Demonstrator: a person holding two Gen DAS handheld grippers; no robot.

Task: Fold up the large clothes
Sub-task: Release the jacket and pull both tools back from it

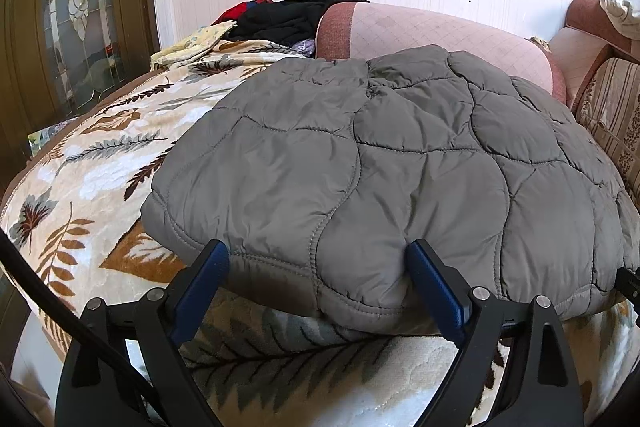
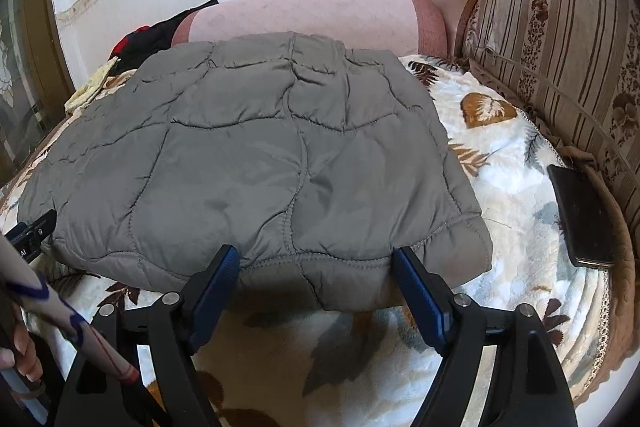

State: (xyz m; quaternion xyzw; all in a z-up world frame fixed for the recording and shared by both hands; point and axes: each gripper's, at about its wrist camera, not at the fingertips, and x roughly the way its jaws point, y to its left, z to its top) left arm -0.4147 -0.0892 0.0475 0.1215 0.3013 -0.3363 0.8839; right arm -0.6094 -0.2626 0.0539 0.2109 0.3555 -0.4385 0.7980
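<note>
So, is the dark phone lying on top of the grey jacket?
No, the phone lies on the blanket, apart from the jacket.

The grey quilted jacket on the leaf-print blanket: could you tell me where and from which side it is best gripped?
Grip the grey quilted jacket along its near stitched hem, coming in from the front edge. That hem lies thick and slightly raised off the leaf-print blanket, and both the left gripper and right gripper already face it, jaws open.

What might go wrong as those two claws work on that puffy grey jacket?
The grey jacket is thick and slippery-looking, and both sets of jaws stand open at its near hem, so a shallow bite may slip off. A dark phone lies on the leaf-patterned blanket to the right; a swung fold might knock it.
</note>
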